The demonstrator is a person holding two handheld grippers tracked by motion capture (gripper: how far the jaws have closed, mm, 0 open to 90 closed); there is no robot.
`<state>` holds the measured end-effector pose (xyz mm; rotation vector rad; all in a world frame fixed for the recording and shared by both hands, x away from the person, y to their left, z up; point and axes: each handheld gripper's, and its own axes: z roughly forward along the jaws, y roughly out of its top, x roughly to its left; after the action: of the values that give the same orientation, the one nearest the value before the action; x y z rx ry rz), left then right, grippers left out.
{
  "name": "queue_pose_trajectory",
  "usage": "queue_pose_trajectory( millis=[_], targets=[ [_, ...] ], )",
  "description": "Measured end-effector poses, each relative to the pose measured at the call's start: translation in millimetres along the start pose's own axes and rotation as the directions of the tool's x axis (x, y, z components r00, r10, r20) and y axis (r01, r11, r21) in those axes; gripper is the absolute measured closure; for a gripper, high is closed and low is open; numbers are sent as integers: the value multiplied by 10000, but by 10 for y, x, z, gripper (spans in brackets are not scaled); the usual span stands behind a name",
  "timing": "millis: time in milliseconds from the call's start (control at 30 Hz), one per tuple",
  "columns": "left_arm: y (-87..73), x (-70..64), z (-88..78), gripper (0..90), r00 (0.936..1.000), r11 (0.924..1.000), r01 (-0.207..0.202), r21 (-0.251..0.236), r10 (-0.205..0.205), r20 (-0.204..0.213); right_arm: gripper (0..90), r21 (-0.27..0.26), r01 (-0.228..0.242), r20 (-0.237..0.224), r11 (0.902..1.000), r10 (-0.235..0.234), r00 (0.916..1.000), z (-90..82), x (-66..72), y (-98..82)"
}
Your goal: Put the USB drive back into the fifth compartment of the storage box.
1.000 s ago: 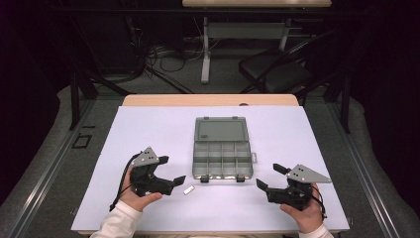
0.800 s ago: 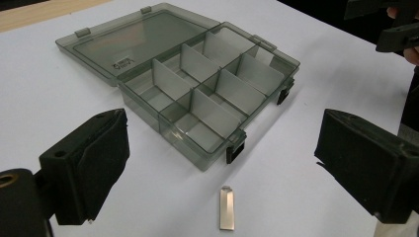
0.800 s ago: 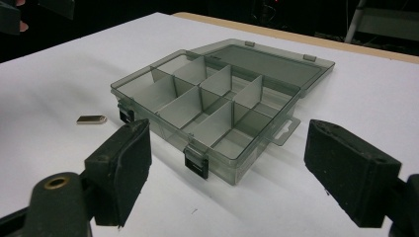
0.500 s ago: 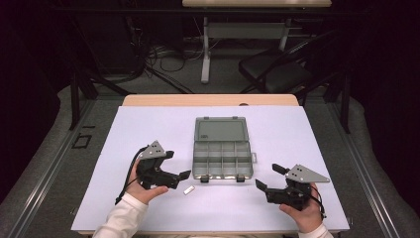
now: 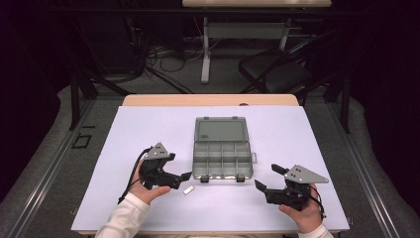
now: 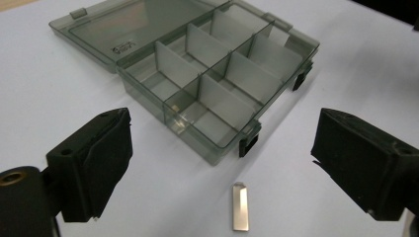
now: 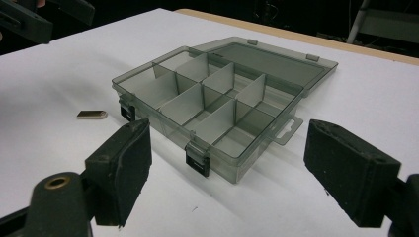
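Observation:
A smoky grey organizer box [image 5: 223,159] lies open mid-table, its lid [image 5: 221,130] folded flat at the far side and its compartments empty. A small flat metal piece [image 5: 187,190] rests on the white table [image 5: 148,129] just in front of the box's near left corner. My left gripper [image 5: 179,180] is open just left of that piece, which lies between and slightly ahead of its jaws in the left gripper view [image 6: 241,206]. My right gripper [image 5: 268,177] is open near the box's near right corner, holding nothing. From the right gripper view the box [image 7: 217,103] and the piece [image 7: 92,114] sit ahead.
The white sheet covers a wooden table whose far edge [image 5: 210,100] shows beyond it. A black chair [image 5: 277,69], cables and a desk frame stand on the floor behind. The left hand's gripper [image 7: 29,19] shows far off in the right gripper view.
My left gripper has moved slightly forward and right, closer to the metal piece and the box. The right gripper has barely shifted.

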<state>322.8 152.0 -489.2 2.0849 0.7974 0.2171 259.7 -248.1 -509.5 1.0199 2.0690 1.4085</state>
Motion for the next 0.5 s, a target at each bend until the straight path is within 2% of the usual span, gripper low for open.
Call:
queue_pose_trajectory(
  millis=[300, 400, 500],
  targets=[
    [-34, -22, 65, 153, 9999, 9986, -102, 514, 100, 34, 183, 31, 54, -13, 10000, -54, 10000, 2, 1, -1],
    [-36, -39, 91, 157, 10000, 9956, -3, 939, 0, 25, 183, 40, 85, -6, 10000, -85, 10000, 5, 4, -2],
    [-46, -54, 116, 160, 10000, 9934, 33, 1143, -34, 10, 183, 41, 126, -18, 9999, -126, 9999, 8, 8, -3]
  ],
)
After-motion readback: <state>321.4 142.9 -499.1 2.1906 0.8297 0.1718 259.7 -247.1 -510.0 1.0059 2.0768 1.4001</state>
